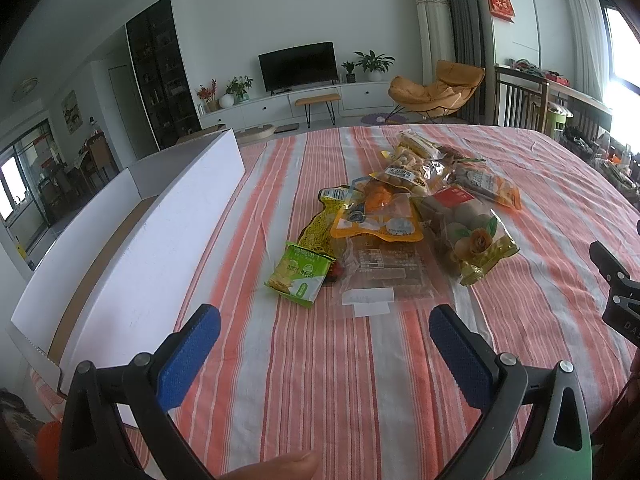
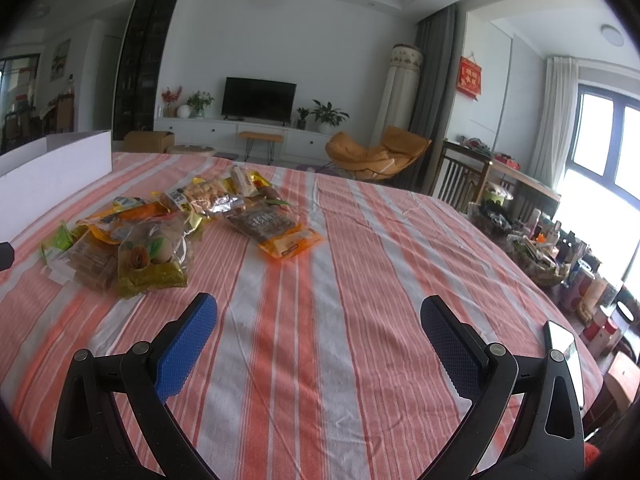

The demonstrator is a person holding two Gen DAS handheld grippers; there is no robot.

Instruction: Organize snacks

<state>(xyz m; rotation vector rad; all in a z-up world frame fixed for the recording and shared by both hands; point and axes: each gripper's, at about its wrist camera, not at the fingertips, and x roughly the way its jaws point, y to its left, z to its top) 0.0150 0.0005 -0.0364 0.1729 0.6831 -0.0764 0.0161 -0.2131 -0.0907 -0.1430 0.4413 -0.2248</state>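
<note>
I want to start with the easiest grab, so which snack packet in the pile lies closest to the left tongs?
The small green packet at the pile's near left corner. It lies flat on the striped cloth, ahead of the open left tongs; the others lie farther back or right.

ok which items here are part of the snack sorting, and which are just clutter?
In the job:
- snack pile
- small green packet, nearest the left gripper
- orange-edged packet, nearest the right gripper
- white box, probably the destination

Lying about:
- phone at the table edge
- striped tablecloth
- clutter beyond the table edge
</note>
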